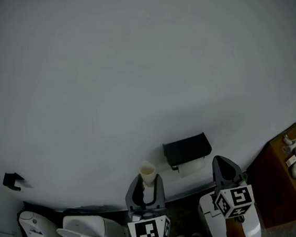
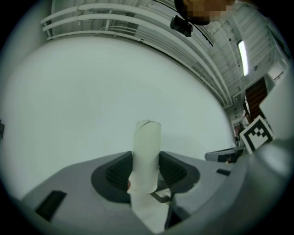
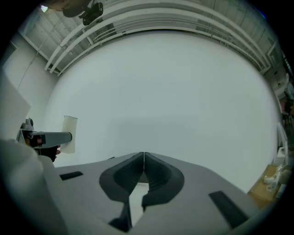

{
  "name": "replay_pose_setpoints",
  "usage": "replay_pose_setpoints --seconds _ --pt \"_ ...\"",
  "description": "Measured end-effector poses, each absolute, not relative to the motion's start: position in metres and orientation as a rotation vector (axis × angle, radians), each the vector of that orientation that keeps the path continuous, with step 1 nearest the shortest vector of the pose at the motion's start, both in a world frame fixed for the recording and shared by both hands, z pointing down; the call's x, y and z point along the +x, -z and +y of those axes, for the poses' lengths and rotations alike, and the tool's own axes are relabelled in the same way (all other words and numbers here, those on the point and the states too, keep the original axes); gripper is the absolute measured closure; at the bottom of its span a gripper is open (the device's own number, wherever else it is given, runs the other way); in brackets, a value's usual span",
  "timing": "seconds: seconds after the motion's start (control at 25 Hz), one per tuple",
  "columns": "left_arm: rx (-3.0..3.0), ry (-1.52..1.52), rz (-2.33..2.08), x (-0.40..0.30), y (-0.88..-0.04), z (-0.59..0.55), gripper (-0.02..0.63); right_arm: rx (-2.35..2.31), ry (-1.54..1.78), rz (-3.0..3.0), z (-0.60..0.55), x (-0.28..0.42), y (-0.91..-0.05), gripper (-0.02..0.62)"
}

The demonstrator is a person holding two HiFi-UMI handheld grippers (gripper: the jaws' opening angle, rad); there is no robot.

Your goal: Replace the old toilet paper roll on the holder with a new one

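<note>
No readable text, numbers or brand names in any view. Only print visible is the black-and-white square marker patterns on the left cube (image 1: 149,232) and right cube (image 1: 234,201). They're codes, not letters. The right cube's pattern also shows in the left gripper view (image 2: 255,133), again with no characters. The small items on the brown cabinet (image 1: 274,178) are too small to show any label.
</note>
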State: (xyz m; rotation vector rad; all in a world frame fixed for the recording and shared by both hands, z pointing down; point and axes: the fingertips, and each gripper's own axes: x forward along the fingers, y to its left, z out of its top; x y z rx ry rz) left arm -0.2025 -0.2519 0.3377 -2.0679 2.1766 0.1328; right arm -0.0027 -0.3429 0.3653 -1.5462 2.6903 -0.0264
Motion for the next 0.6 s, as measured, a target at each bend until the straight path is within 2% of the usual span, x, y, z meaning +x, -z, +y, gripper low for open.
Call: replay_pose_setpoints --seconds 0.6 --pt "-2.069 -0.125 2.182 -0.1994 -0.3413 -0.2572 0.42 -1.546 0.042 2.696 -0.3466 -0.0008 -0.3701 0.574"
